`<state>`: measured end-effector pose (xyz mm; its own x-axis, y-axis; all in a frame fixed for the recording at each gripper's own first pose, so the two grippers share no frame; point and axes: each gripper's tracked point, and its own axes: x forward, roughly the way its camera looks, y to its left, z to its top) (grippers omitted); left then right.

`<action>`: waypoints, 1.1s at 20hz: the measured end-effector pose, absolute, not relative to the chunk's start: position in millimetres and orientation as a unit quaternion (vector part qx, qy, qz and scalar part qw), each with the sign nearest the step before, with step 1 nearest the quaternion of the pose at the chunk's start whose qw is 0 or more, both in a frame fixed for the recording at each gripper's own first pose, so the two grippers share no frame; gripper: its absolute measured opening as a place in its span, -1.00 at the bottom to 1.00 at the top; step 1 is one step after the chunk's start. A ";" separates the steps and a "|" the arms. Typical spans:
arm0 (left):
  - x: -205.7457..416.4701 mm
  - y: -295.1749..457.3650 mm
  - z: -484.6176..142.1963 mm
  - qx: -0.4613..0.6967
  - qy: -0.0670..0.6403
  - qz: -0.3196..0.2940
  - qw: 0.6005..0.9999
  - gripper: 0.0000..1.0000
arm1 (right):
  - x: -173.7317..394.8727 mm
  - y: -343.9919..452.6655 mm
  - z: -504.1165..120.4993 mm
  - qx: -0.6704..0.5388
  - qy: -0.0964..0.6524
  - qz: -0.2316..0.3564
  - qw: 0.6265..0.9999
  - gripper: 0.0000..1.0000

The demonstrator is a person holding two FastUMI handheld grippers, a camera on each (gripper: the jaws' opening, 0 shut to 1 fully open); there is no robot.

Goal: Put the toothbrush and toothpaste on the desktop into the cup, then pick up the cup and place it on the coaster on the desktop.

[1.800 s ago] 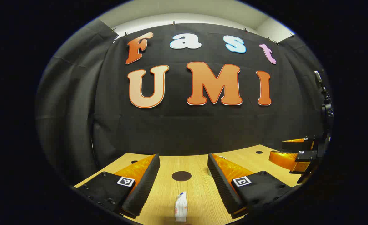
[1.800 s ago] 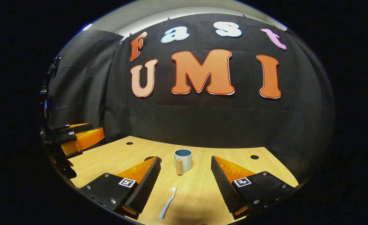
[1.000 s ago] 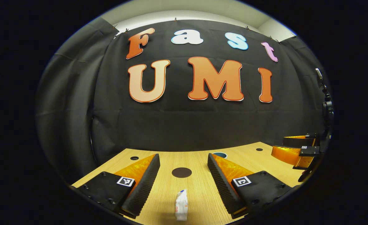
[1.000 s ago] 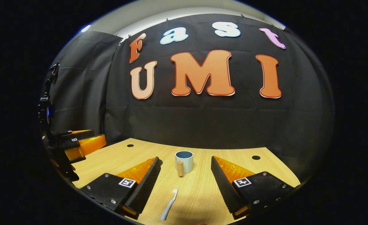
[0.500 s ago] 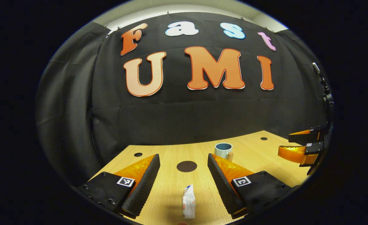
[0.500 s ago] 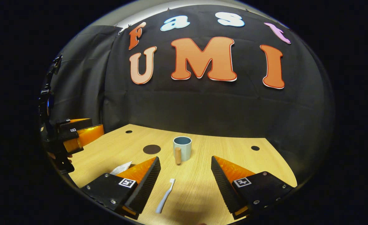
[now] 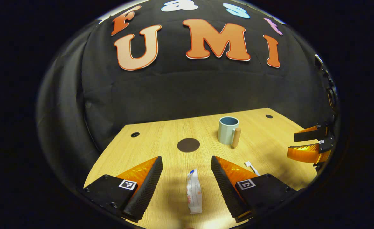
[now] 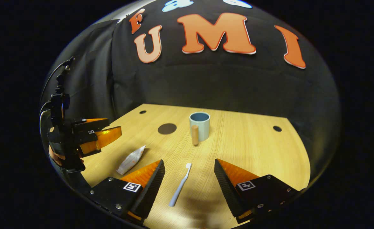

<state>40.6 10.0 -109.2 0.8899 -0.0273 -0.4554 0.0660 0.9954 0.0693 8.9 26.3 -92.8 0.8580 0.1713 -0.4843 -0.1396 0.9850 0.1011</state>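
A white toothpaste tube [image 7: 194, 194] lies flat on the wooden desktop [image 7: 161, 140], between the spread fingers of my left gripper [image 7: 187, 167], which is open above it. A pale toothbrush [image 8: 180, 184] lies lengthwise between the fingers of my right gripper [image 8: 189, 170], also open. The blue-grey cup [image 8: 199, 126] with a wooden handle stands upright farther back, and shows in the left gripper view too [image 7: 228, 130]. A dark round coaster [image 7: 188, 145] lies left of the cup [image 8: 167, 128]. The toothpaste [image 8: 131, 160] lies left of the right gripper.
The other gripper hangs at the desk's edge in each view: right one [image 7: 308, 148], left one with a hand behind it [image 8: 88, 136]. Small round holes [image 7: 135, 134] mark the desktop [image 8: 253, 143] corners. Black cloth walls close the back and sides.
Both grippers have tilted down and risen, so more desktop shows. Cup and coaster came fully into view; toothpaste and toothbrush now sit between the fingers. Nothing was grasped.
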 end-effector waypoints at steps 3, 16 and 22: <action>41.7 10.1 -128.0 0.041 0.273 -0.038 0.960 0.96 | 8.5 27.1 -96.0 0.036 0.293 0.078 0.952 0.88; 32.9 4.4 -182.4 0.042 0.434 -0.098 0.894 0.97 | 9.7 40.3 -125.0 0.020 0.429 0.096 0.898 0.68; 23.7 2.1 -222.1 0.023 0.524 -0.099 0.846 0.83 | 1.1 38.9 -125.1 0.032 0.486 0.100 0.868 0.65</action>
<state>23.7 2.1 -222.1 0.4316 -0.1434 -0.8906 0.1913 0.9794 -0.0649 1.1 38.9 -125.1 0.5076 0.2050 -0.8368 -0.1435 0.9778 0.1524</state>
